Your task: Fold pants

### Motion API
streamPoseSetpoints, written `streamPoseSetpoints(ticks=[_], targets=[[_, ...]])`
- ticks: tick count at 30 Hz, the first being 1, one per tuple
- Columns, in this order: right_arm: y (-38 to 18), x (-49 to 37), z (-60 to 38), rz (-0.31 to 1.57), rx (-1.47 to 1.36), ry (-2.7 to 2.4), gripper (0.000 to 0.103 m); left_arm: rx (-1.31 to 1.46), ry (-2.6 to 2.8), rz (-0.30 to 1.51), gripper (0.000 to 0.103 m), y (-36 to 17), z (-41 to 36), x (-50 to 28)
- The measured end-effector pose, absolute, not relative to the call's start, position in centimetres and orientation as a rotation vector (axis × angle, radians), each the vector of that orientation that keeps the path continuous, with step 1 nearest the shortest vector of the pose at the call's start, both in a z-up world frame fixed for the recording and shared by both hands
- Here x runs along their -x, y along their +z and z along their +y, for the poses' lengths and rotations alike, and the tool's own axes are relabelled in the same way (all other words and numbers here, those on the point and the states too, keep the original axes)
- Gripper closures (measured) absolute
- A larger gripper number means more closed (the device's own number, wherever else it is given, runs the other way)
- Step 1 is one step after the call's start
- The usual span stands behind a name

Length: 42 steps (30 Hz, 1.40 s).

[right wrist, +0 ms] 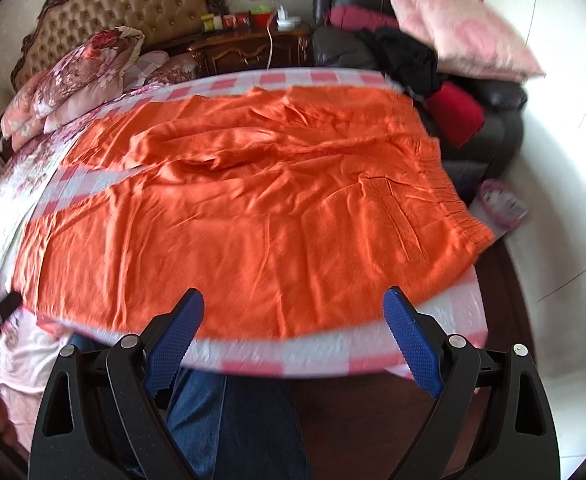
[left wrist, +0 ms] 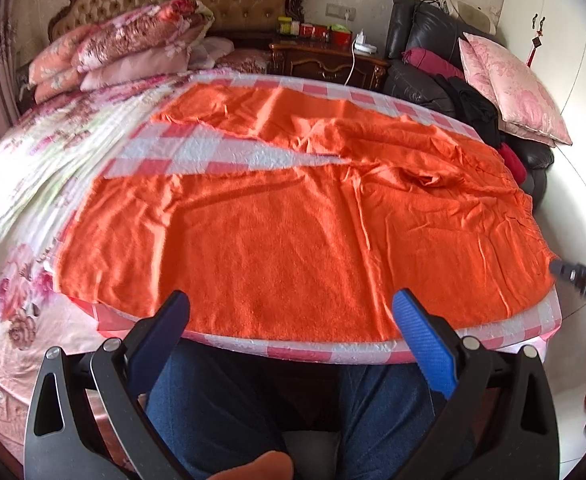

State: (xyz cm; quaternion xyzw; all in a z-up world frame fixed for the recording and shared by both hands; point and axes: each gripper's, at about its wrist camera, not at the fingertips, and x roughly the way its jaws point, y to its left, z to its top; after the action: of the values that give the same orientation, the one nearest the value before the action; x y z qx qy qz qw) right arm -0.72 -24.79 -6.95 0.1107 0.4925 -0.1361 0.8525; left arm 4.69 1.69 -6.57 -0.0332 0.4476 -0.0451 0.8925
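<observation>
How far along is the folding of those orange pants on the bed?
Barely begun. Done: the orange pants lie spread flat on the checked board, legs apart, waistband at the right. In hand: nothing; the left gripper and right gripper are both open at the near edge, blue fingers holding no cloth. Left: every fold.

bright daylight, soft shadows; heavy fisheye bend + dark corners; right view motion-blurred at edges.

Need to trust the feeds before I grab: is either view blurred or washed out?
Left wrist view: orange pants fairly sharp, slight softness at the edges; right wrist view: motion smear across the pants and checked board, pink pillow streaked; both bend straight lines heavily.
</observation>
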Motion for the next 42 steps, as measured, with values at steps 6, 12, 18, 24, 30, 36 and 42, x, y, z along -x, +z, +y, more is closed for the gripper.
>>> streamPoseSetpoints(ticks=[6,12,18,24,30,36,42], targets=[[-7.2,-8.3,-36.5,1.103,-0.261,-0.402,0.015,0.143,-0.100,0.993,0.002,-9.7,5.0,-8.2],[-9.9,-20.1,-47.1,1.252,-0.340,-0.441,0.015,0.232,-0.066,1.053,0.002,-11.6,8.2,-10.2],[-13.5,-28.8,-52.1,1.346,-0.349,-0.458,0.015,0.251,-0.004,1.096,0.002,-12.2,10.7,-12.1],[-17.0,-32.8,-54.3,1.437,-0.300,-0.442,0.015,0.268,0.013,1.085,0.002,-10.4,13.1,-16.5],[-17.5,-33.1,-53.7,1.416,-0.274,-0.372,0.064,0.342,-0.004,1.020,0.003,-6.5,15.6,-27.2],[-14.5,-32.9,-52.4,1.345,-0.220,-0.331,0.086,0.530,-0.013,1.093,0.029,-6.5,19.1,-44.4],[-8.8,-30.2,-50.3,1.209,-0.222,-0.251,0.087,0.718,0.126,1.263,0.042,-11.1,21.9,-56.3]])
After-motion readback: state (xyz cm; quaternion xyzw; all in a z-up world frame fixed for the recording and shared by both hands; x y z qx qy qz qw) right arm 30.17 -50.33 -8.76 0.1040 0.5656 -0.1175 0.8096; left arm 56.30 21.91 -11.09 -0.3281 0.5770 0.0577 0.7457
